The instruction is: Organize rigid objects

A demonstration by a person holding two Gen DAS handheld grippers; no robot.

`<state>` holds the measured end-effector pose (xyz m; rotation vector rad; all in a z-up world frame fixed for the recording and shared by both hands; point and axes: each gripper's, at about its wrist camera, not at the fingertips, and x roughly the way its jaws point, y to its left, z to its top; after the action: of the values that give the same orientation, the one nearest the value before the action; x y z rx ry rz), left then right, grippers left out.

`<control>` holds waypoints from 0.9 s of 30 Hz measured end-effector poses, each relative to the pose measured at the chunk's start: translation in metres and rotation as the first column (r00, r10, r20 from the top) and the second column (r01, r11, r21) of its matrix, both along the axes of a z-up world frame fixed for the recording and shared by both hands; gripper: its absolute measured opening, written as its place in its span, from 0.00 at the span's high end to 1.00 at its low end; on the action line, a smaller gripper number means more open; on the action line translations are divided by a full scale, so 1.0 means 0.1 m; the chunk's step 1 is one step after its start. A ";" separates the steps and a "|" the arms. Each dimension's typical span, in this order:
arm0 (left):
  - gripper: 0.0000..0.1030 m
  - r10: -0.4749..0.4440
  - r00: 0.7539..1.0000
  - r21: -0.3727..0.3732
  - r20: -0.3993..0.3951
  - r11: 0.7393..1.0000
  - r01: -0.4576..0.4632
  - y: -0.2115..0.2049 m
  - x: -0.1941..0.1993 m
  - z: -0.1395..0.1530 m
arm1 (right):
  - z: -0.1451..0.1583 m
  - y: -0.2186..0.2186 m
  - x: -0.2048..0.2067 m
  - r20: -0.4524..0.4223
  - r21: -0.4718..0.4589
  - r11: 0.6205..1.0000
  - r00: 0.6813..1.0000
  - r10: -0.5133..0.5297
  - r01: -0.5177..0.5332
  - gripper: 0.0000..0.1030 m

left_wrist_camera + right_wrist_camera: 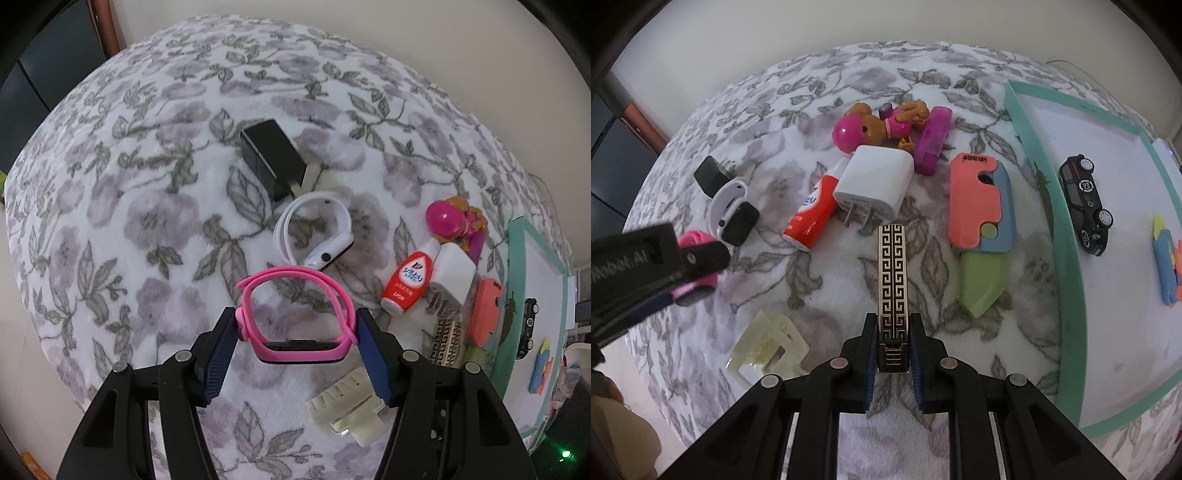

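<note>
My left gripper is shut on a pink wristwatch, its blue pads pressing the strap on both sides just above the floral blanket. My right gripper is shut on a slim black-and-gold bar with a Greek-key pattern, which sticks out forward between the pads. In the right wrist view the left gripper comes in from the left edge with the pink wristwatch in it. A green-rimmed white tray lies to the right and holds a black toy car.
On the blanket lie a white watch, a black charger, a red-and-white bottle, a white charger, a pink doll, a purple case, a coral toy knife and a translucent hair claw.
</note>
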<state>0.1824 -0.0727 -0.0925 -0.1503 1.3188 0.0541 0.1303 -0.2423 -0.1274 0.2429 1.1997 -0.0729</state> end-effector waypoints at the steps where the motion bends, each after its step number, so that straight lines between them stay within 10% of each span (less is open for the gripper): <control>1: 0.37 0.000 1.000 -0.002 -0.006 1.000 0.000 0.00 0.00 -0.02 | 0.00 0.00 0.00 0.004 -0.001 1.000 1.000 -0.002 0.002 0.81; 27: 0.37 0.015 0.999 -0.035 -0.033 0.999 -0.016 0.02 0.08 -0.17 | 0.06 -0.01 0.16 0.044 -0.045 0.999 0.999 -0.020 0.022 0.84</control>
<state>0.1903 -0.0708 -0.1098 -0.1903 1.3520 0.0467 0.1463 -0.2435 -0.1218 0.2160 1.1513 -0.1123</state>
